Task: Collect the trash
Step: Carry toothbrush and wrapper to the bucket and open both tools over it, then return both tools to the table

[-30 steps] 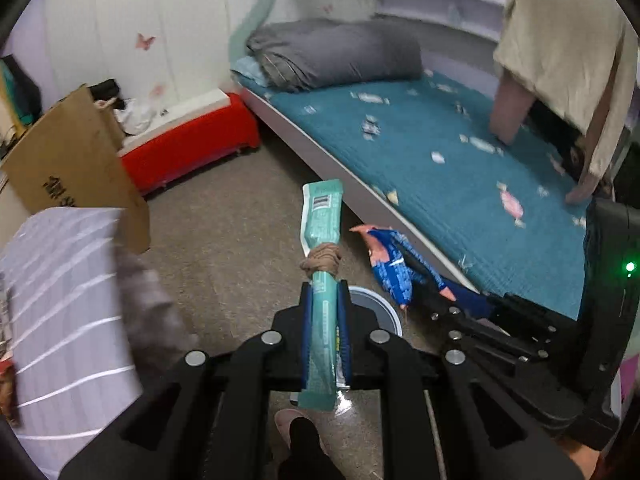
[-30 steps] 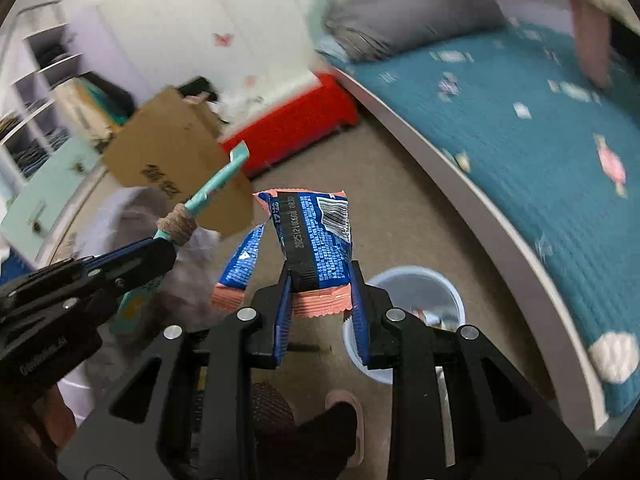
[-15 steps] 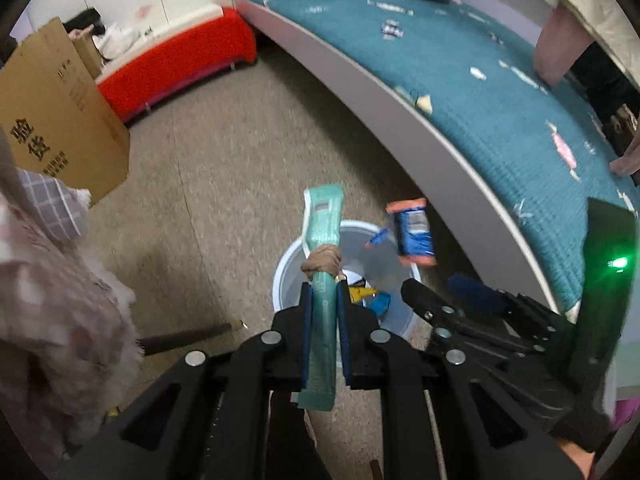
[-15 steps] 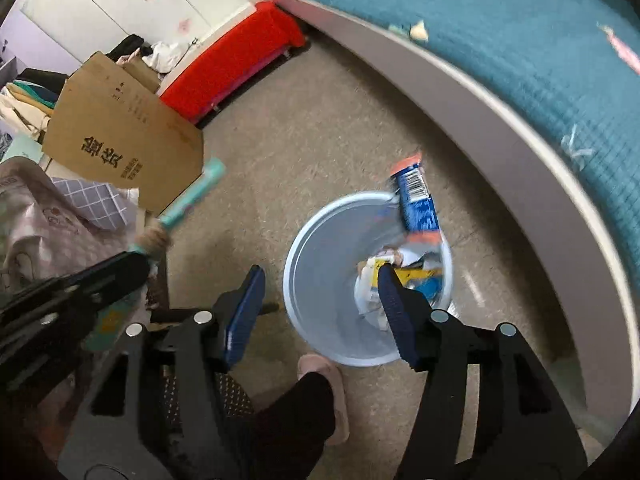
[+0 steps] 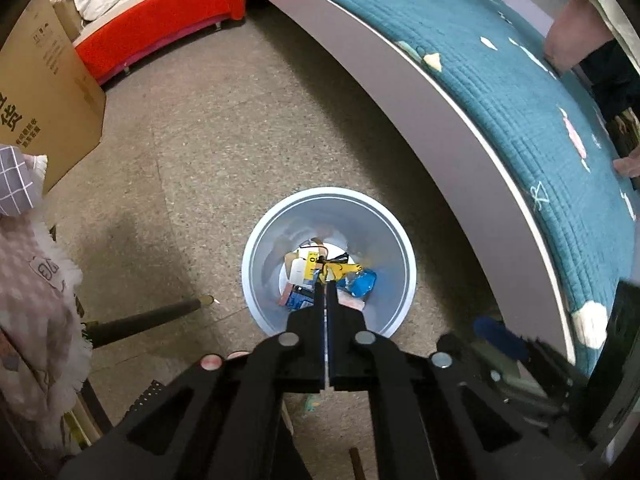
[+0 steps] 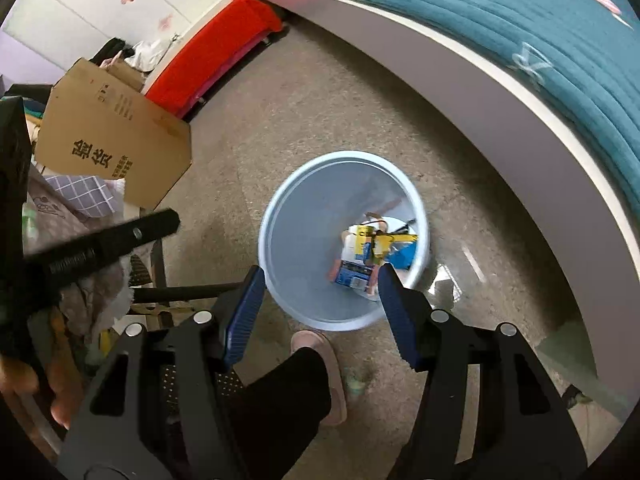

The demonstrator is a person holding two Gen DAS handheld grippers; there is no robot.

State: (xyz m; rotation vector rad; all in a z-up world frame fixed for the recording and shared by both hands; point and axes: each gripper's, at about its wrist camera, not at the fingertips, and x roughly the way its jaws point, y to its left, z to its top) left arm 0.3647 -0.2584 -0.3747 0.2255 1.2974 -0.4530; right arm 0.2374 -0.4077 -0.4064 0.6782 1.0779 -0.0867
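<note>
A pale blue bin (image 5: 256, 248) stands on the floor beside the bed, right below both grippers. Inside it lie a blue wrapper (image 5: 362, 282), yellow scraps (image 5: 344, 268) and a blue and orange packet (image 6: 352, 276). My left gripper (image 5: 325, 280) hangs over the bin's mouth, shut, with nothing between its fingers. My right gripper (image 6: 320, 270) is open and empty, and the bin (image 6: 304, 240) shows between its blue pads (image 6: 244, 312). A small pale green scrap (image 6: 356, 382) lies on the floor by a slipper; I cannot tell what it is.
A cardboard box (image 6: 116, 148) and a heap of cloth (image 5: 32, 300) crowd the left side. The bed with its teal quilt (image 5: 520, 100) curves along the right. A red bench (image 5: 160, 28) sits far back. A person's leg and slipper (image 6: 320, 360) stand just before the bin. A dark rod (image 5: 148, 318) lies left of it.
Both grippers have dropped toward the bin. The blue packet has left the right gripper and lies in the bin. The teal wrapper is gone from the left gripper, which has closed.
</note>
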